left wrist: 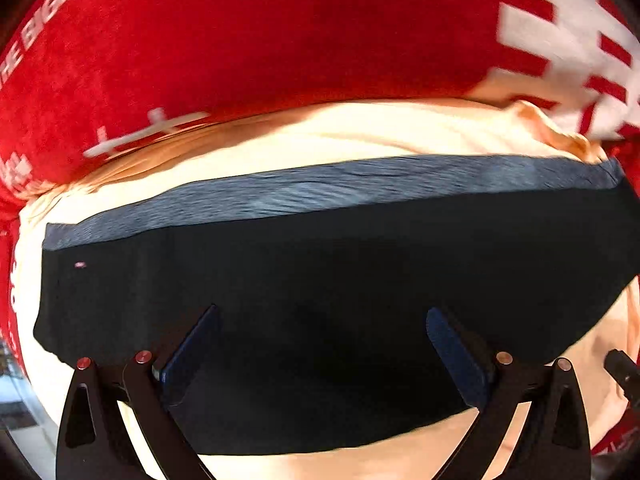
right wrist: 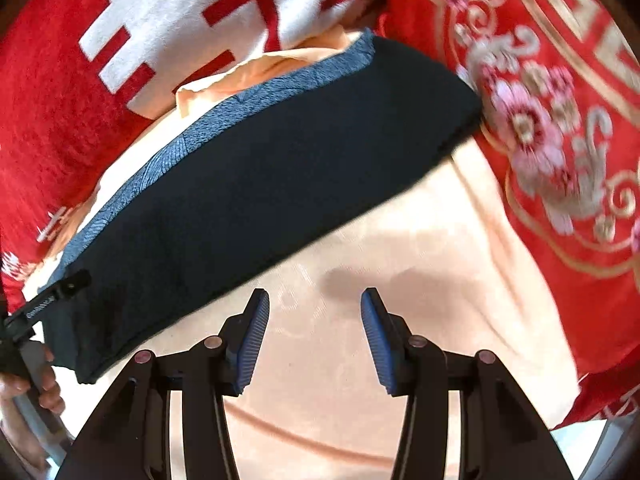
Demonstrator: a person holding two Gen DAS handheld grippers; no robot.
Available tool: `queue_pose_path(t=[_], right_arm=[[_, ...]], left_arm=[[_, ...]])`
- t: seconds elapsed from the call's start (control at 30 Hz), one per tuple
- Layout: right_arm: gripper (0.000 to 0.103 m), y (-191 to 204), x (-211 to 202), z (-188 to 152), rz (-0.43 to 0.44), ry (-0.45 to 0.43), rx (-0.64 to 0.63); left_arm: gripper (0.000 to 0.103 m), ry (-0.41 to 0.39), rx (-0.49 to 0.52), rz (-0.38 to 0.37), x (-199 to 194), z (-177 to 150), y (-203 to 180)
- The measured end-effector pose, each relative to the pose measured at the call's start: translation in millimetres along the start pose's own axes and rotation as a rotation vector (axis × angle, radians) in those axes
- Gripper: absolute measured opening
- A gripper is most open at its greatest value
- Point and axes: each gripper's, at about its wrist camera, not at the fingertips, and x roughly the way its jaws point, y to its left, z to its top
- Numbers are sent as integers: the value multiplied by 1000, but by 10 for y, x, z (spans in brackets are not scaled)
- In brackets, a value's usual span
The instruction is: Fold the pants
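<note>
Black pants (left wrist: pixel 320 264) lie folded into a flat band with a blue-grey edge strip, resting on a peach cloth (left wrist: pixel 340 132). My left gripper (left wrist: pixel 322 320) hangs open above the middle of the pants, nothing between its blue pads. In the right wrist view the same pants (right wrist: pixel 256 176) run diagonally from lower left to upper right. My right gripper (right wrist: pixel 315 300) stands open over the bare peach cloth (right wrist: pixel 400 280), just off the pants' near edge, holding nothing. The left gripper's tool and a hand (right wrist: pixel 28 376) show at the lower left.
Red bedding with white lettering (left wrist: pixel 248 32) lies beyond the peach cloth. A red cover with gold and pink flower embroidery (right wrist: pixel 560 128) lies to the right, touching the pants' far end. The bed's edge (right wrist: pixel 584 440) shows at the bottom right.
</note>
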Motion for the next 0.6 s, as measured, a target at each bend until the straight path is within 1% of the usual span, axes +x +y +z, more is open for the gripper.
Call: queue_pose_path(t=[0.1,0.23,0.27,0.4,0.5,0.6], right_arm=[[52,-91,47,53,-1,0,25],[52,-232,64,127,12,-12,64],[52,-256,77,152,15,-15,72],[52,-322,87,215,25,-25,92],[52,-379,70,234,39,-34,100],[52,-453,86,252,58,-40,124]], left_arm=[[103,8,5,-25,1,20,-188],[103,20,20,-38,4,45,-398],[103,21,26,-41,-24,52,-502],[103,21,50,-41,-67,62,-748],[103,27,53,-40,-149,71,-1010],[103,28,57,-37,-131,55,-1115]])
